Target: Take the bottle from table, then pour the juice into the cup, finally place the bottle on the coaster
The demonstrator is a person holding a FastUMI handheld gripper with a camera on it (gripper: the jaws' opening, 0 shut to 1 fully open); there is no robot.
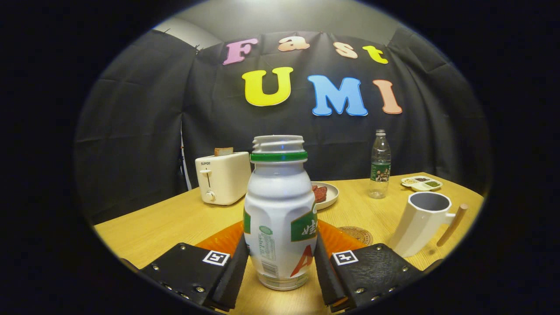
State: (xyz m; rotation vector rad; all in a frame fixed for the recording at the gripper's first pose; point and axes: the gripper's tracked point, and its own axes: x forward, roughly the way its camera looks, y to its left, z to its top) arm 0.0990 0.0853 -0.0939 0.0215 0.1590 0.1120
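toaster [222,177]: boxy, smooth, bread slice poking out, far left on wooden bench [166,227]
my jaws [280,262]: clenched on bottle, one finger pressed to each side
bottle [280,210]: white plastic, ribbed open neck, green ring, upright; base seems just above bench, hard to tell
plate [329,194]: half hidden behind bottle
coaster [356,235]: round, partly cut off
cup [422,223]: faceted, stick handle, right

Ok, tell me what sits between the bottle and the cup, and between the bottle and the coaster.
Nothing visible does. The bottle stands between the gripper fingers, which press its sides. The cup stands beyond the right finger across bare table, and the coaster lies flat between bottle and cup, with nothing on it.
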